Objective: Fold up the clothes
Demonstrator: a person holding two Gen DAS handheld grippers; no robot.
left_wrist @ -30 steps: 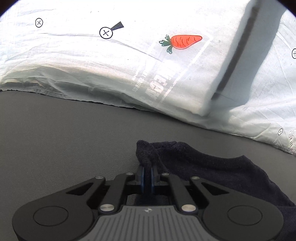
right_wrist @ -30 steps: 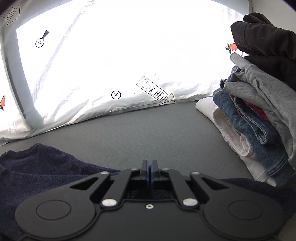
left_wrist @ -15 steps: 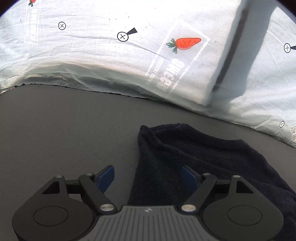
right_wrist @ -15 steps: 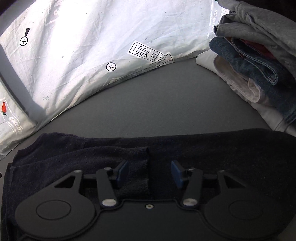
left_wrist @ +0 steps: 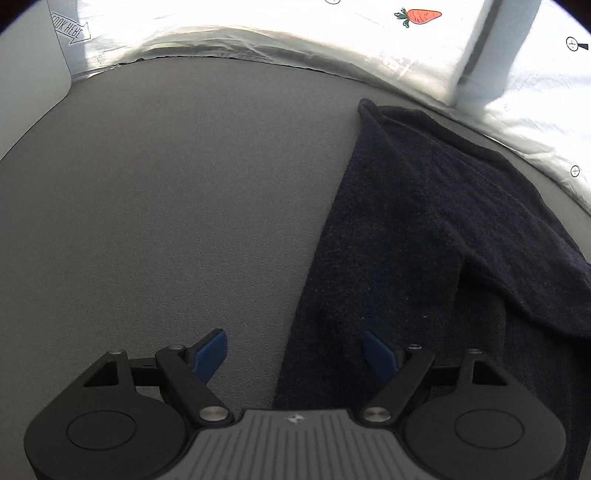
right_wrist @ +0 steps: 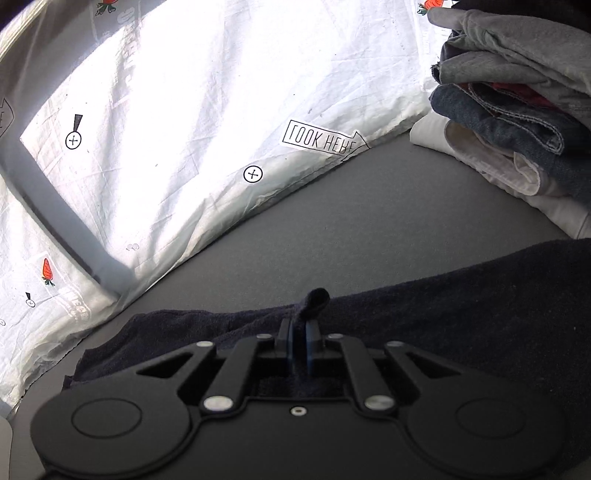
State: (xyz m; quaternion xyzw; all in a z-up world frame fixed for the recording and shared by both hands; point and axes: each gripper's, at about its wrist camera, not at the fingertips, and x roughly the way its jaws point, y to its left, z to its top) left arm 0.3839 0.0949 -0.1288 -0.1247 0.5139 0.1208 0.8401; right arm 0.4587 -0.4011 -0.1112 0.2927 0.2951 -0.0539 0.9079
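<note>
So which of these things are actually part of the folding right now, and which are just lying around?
In the job:
- dark navy garment
- right gripper, fingers shut on a pinch of it
- left gripper, open

Just lying about:
- stack of clothes
- printed white sheet
- grey table

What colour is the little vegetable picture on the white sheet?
The carrot picture is orange with a green top. It shows best in the left wrist view.

Dark navy garment (left_wrist: 424, 229) of fuzzy, matt knit cloth, grey surface (left_wrist: 166, 203) finely grained and matt, white backdrop sheet (right_wrist: 184, 110) creased, papery, tongs (right_wrist: 299, 343) matt black plastic, blue pads (left_wrist: 210, 352) smooth.
</note>
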